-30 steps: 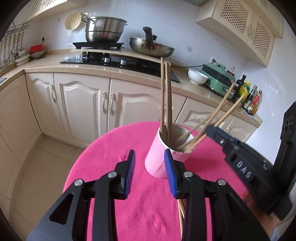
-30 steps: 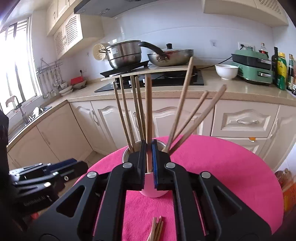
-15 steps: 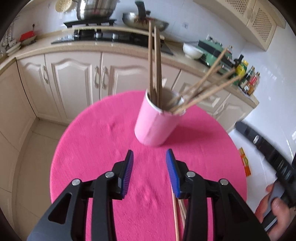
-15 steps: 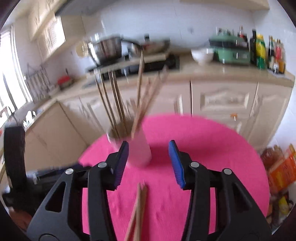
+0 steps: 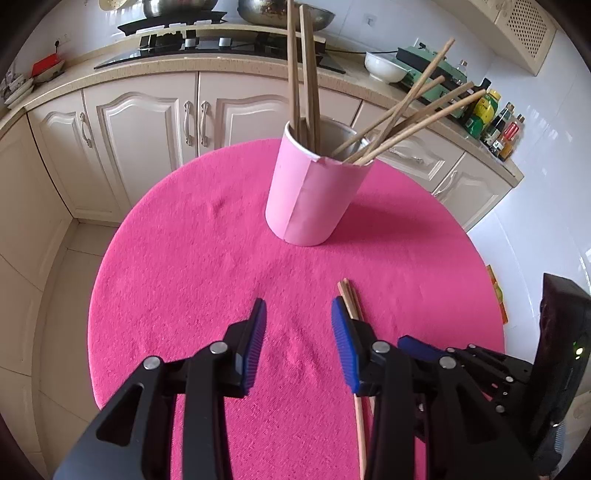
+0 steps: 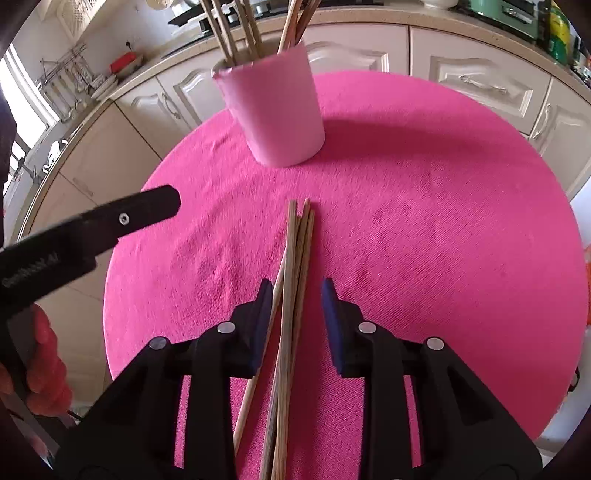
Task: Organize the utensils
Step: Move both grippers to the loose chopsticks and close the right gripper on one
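A pink cup point(image 5: 310, 199) point(image 6: 277, 110) stands upright on the round pink tablecloth point(image 5: 177, 266), with several wooden chopsticks point(image 5: 303, 74) point(image 6: 229, 33) leaning in it. A loose bundle of chopsticks point(image 6: 295, 251) point(image 5: 349, 295) lies flat on the cloth nearer me. My right gripper point(image 6: 295, 295) straddles this bundle. Its jaws are closing, with a gap still showing on the right side. My left gripper point(image 5: 298, 317) hovers open over bare cloth just left of the bundle, with nothing between its fingers.
Cream cabinets point(image 5: 147, 122) and a counter with a hob, pans, a white bowl point(image 5: 384, 66) and bottles point(image 5: 498, 125) ring the table's far side. A hand point(image 6: 44, 362) holds the left tool at the left edge. Tiled floor lies below the table's rim.
The right gripper let go of a chopstick standing in the cup, opened, and dropped down over the bundle on the cloth, then began narrowing. The left gripper sank and tilted down.
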`<control>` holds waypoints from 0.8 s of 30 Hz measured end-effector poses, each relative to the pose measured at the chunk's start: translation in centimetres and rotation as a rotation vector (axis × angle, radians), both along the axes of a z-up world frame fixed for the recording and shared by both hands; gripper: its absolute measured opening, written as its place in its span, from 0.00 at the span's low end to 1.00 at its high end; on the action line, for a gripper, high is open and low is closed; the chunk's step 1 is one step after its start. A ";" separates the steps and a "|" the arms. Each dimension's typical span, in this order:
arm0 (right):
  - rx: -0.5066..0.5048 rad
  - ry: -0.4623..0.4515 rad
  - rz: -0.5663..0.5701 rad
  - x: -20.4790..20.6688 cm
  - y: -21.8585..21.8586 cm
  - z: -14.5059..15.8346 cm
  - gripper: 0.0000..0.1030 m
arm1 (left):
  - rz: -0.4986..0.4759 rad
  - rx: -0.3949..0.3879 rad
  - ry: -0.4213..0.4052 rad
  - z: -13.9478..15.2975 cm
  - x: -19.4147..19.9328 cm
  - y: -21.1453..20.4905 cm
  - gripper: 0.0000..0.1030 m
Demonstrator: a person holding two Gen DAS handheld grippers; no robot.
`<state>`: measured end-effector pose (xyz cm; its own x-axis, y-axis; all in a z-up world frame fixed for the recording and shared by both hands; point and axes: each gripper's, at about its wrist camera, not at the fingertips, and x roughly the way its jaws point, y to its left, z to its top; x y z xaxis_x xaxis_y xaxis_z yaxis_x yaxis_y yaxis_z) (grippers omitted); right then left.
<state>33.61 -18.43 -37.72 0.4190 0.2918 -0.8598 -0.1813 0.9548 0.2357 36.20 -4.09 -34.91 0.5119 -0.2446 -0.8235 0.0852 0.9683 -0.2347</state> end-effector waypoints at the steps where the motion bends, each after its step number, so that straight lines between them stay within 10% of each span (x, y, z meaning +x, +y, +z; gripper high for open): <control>1: -0.001 0.011 0.004 0.0 0.1 -0.2 0.24 | 0.000 0.000 0.001 0.0 -0.1 0.0 0.36; 24: -0.021 0.062 -0.010 -0.1 -2.1 -0.7 0.06 | -0.104 0.007 0.123 -3.0 -0.2 -3.5 0.36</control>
<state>33.50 -20.52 -38.43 0.3677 0.2698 -0.8900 -0.1578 0.9612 0.2262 35.99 -7.57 -37.94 0.3794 -0.2853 -0.8802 0.1560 0.9574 -0.2431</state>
